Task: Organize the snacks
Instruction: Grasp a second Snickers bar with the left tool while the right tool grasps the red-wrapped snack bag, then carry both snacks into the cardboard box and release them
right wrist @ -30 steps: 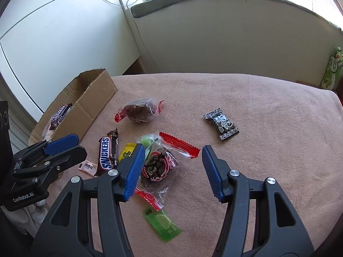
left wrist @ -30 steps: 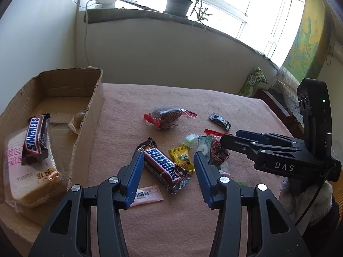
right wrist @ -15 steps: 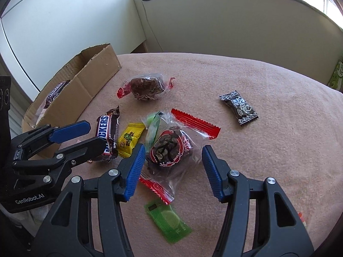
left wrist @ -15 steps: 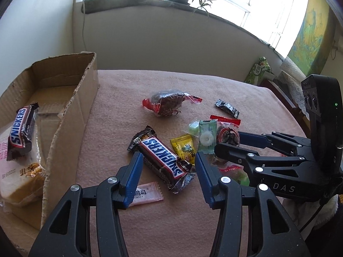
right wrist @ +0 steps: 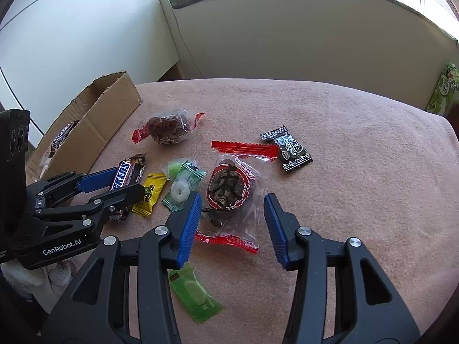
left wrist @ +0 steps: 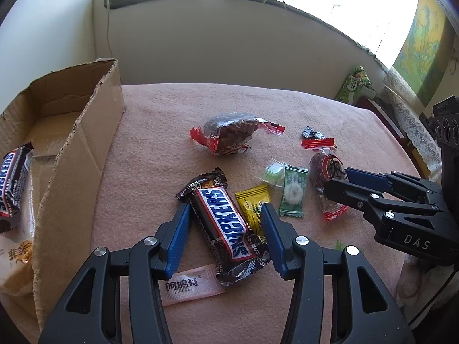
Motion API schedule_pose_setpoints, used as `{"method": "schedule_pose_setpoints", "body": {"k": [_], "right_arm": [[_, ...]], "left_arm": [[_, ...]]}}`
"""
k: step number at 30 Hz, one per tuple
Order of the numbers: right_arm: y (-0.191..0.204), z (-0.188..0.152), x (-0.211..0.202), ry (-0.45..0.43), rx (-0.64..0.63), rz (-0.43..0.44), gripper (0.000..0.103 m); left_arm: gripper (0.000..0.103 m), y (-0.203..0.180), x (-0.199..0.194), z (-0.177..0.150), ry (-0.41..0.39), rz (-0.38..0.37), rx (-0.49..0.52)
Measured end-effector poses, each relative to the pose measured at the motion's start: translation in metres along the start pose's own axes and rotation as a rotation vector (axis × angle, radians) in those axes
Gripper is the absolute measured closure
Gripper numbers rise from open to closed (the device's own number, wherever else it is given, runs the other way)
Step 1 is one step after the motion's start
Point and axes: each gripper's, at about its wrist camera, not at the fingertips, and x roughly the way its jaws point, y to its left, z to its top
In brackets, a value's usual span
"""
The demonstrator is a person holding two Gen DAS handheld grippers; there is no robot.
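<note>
Snickers bar (left wrist: 222,223) lies flat on the pink cloth-covered table (left wrist: 287,109), sitting between the blue fingers of the left gripper (left wrist: 226,230), whose jaws stand wide apart on either side of it, clamped on nothing. Touching the bar's right edge is a yellow candy packet (left wrist: 254,203), and just past that a green mint packet (left wrist: 292,190) with a pale green jelly cup (left wrist: 272,170) beside it. A pink sachet (left wrist: 190,285) rests near the bar's lower end, under the left finger.

Over to the right gripper (right wrist: 232,226): its jaws are spread wide too, nothing pinched, straddling a clear-and-red bag with a dark round snack (right wrist: 231,187) inside. A flat green packet (right wrist: 195,293) lies on the cloth below its left finger. A black-and-white candy (right wrist: 287,149) sits a little beyond, apart from the bag. Farther back, another red-ended bag of dark snack (right wrist: 167,127) lies on its own.

At the table's left edge stands the open cardboard box (left wrist: 83,149), with a second Snickers (left wrist: 11,180) inside, resting on a bagged bread loaf (left wrist: 14,261).
</note>
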Motion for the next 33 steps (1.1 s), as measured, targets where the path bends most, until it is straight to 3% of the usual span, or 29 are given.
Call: {"method": "schedule_pose_setpoints", "body": {"k": [2, 4, 7, 12, 21, 33], "right_arm": [[0.001, 0.001, 0.005, 0.011, 0.002, 0.003, 0.054], [0.004, 0.002, 0.010, 0.011, -0.010, -0.009, 0.054], [0.006, 0.003, 0.011, 0.011, -0.019, -0.014, 0.055], [0.002, 0.003, 0.008, -0.004, 0.001, 0.002, 0.068], [-0.002, 0.007, -0.011, -0.063, 0.023, 0.008, 0.070], [0.018, 0.026, -0.038, -0.139, 0.028, 0.079, 0.070]], "left_arm": [[0.056, -0.001, 0.000, -0.001, -0.005, 0.002, 0.012], [0.067, -0.004, 0.001, 0.000, -0.008, -0.002, 0.014], [0.072, -0.007, 0.003, 0.001, -0.008, -0.004, 0.020], [0.075, -0.005, 0.000, 0.000, -0.014, -0.002, 0.023], [0.076, -0.008, -0.012, 0.000, -0.054, -0.015, 0.027], [0.076, 0.007, -0.056, 0.010, -0.178, -0.061, -0.031]]}}
